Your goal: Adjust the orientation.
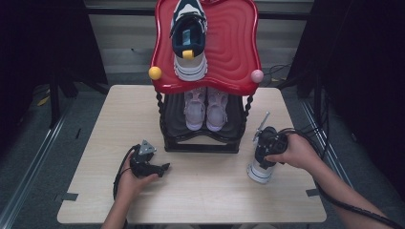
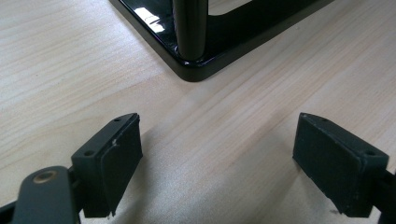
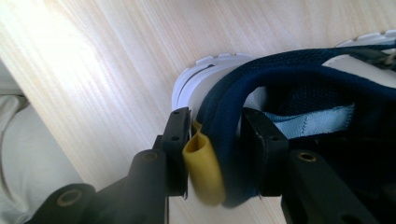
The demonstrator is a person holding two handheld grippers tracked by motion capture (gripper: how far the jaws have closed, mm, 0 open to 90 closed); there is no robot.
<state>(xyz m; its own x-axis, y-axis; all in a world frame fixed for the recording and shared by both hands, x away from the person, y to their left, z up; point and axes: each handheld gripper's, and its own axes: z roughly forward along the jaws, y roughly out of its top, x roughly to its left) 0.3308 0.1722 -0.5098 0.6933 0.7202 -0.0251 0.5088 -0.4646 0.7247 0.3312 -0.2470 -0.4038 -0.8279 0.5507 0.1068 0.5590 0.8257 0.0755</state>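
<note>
A navy and white sneaker [image 1: 260, 172] stands heel-up on the wooden table [image 1: 200, 195], right of the shoe rack. My right gripper [image 1: 262, 155] is shut on its heel. In the right gripper view the jaws pinch the navy heel collar [image 3: 233, 116] and the yellow pull tab [image 3: 201, 163], one jaw outside and one inside the shoe; the right gripper [image 3: 217, 144] points down at the table. Its matching sneaker [image 1: 189, 38] lies on the rack's red top tray [image 1: 234, 47]. My left gripper [image 1: 162, 168] rests low on the table, open and holding nothing [image 2: 217, 158], in front of the rack's black base [image 2: 196, 70].
A pink pair of shoes [image 1: 205, 109] sits on the rack's lower black shelf [image 1: 200, 143]. Yellow [image 1: 154, 73] and pink [image 1: 257, 76] knobs mark the tray's front corners. Light wood stretches between the two hands. Dark curtains and floor surround the table.
</note>
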